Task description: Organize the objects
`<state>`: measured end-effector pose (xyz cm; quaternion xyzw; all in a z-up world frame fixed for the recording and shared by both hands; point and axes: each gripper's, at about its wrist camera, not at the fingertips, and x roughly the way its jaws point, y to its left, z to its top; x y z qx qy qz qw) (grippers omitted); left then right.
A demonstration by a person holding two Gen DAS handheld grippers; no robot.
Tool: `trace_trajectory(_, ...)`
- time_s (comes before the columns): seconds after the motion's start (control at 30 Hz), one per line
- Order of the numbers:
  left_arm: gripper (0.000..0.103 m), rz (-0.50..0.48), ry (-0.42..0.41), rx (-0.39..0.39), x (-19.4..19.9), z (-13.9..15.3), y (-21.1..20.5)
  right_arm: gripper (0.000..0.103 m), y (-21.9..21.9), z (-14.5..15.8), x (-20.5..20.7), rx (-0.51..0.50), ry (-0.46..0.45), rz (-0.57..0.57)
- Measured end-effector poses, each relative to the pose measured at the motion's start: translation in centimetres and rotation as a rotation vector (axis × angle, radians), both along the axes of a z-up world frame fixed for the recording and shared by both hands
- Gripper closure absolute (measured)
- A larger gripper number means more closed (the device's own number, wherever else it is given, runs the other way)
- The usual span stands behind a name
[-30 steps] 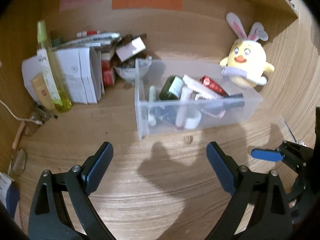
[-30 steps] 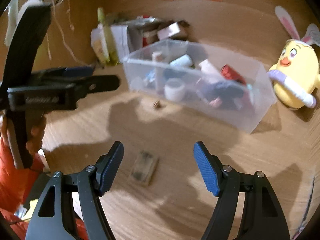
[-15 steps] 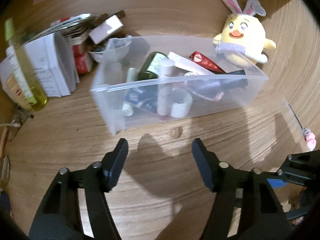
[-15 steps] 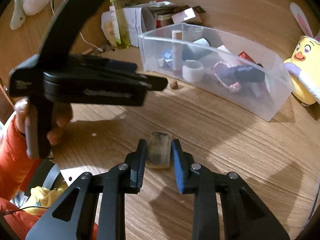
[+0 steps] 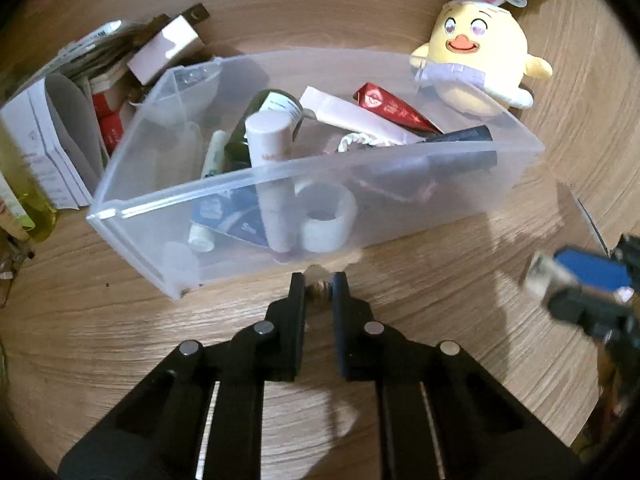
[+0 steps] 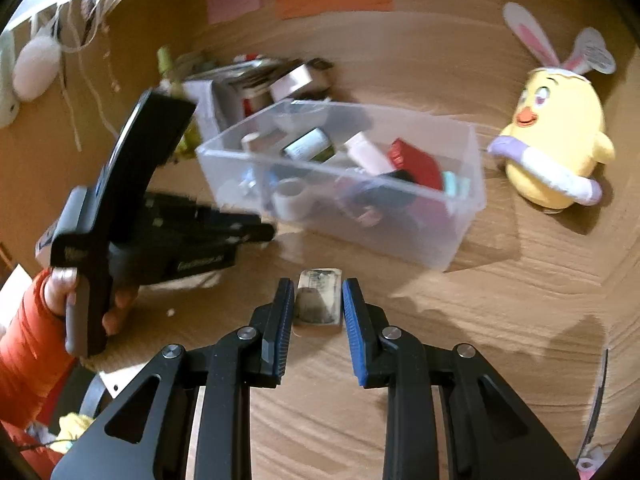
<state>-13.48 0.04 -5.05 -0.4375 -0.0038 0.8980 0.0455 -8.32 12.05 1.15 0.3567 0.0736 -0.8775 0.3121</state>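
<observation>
Both tools closed — nut (image 5: pixel 319 290), packet (image 6: pixel 319 298) gripped.

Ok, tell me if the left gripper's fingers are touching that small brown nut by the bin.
Touching. The left wrist view shows the left gripper closed on the small brown nut, both fingers against it.

A clear bin (image 5: pixel 400 184) of toiletries sits left of a plush chick (image 5: pixel 476 68) on the table (image 5: pixel 120 340).

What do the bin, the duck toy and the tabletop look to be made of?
Bin: translucent, slightly frosted plastic; its contents show through the walls.
Duck toy: soft yellow plush, with a fuzzy surface and fabric rabbit ears.
Tabletop: pale wood or wood-look laminate, matte with visible grain; which one is unclear.
</observation>
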Motion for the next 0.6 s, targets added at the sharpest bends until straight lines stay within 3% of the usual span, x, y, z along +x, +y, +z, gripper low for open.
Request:
trace_trajectory(0.5,0.091,0.02,0.122,0.051,4.1,3.7,-0.8,0.08,1.9,3.8,-2.3,-0.098,0.075,-0.083)
trace_trajectory(0.6,0.091,0.022,0.169,0.053,4.8,5.4,-1.1,0.091,1.8,4.9,-2.7,-0.115,0.095,-0.086)
